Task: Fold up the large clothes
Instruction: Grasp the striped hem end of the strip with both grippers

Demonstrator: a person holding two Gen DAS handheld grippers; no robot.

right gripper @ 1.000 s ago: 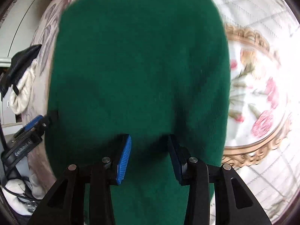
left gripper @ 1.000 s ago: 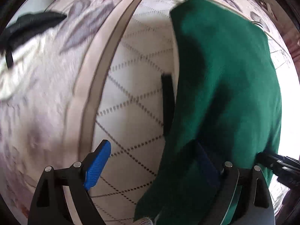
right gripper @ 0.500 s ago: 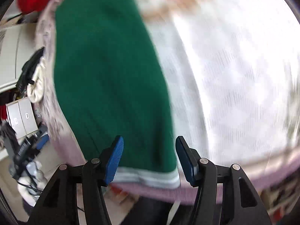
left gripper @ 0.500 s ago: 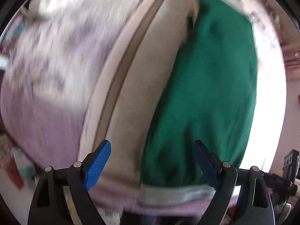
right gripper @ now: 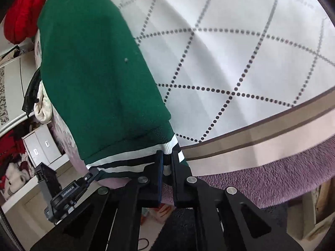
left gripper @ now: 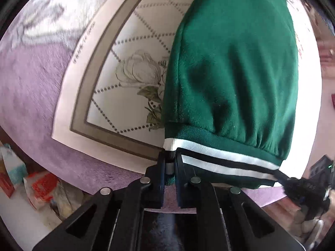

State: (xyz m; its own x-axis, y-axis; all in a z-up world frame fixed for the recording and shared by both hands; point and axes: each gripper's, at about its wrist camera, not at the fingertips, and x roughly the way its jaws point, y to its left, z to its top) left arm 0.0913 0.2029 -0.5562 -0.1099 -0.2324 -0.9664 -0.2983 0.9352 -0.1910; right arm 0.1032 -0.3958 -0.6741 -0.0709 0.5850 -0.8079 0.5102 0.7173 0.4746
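A dark green sweater (left gripper: pixel 230 62) with a striped white-and-black ribbed hem (left gripper: pixel 219 159) lies lengthwise on a bed, its hem at the near edge. My left gripper (left gripper: pixel 169 159) is shut on the hem's left corner. In the right wrist view the same green sweater (right gripper: pixel 94 73) runs up the left side, and my right gripper (right gripper: pixel 166 159) is shut on the hem's right corner (right gripper: pixel 169 146). Each gripper shows in the other's view: the right one (left gripper: pixel 301 188) at the far end of the hem, the left one (right gripper: pixel 69 192) at lower left.
The bed has a white quilted cover (right gripper: pixel 230 52) with dotted diamonds and a rose print (left gripper: pixel 140 71), a beige border (right gripper: pixel 272 125) and a purple fleece blanket (left gripper: pixel 31 79) at the edge. A red garment (right gripper: pixel 23 14), a dark jacket (right gripper: pixel 31 92), white boxes (right gripper: pixel 41 146) and floor clutter (left gripper: pixel 41 186) lie around.
Both grippers swept from over the sweater's body to its near hem. Both were open before; now each is shut on a hem corner.
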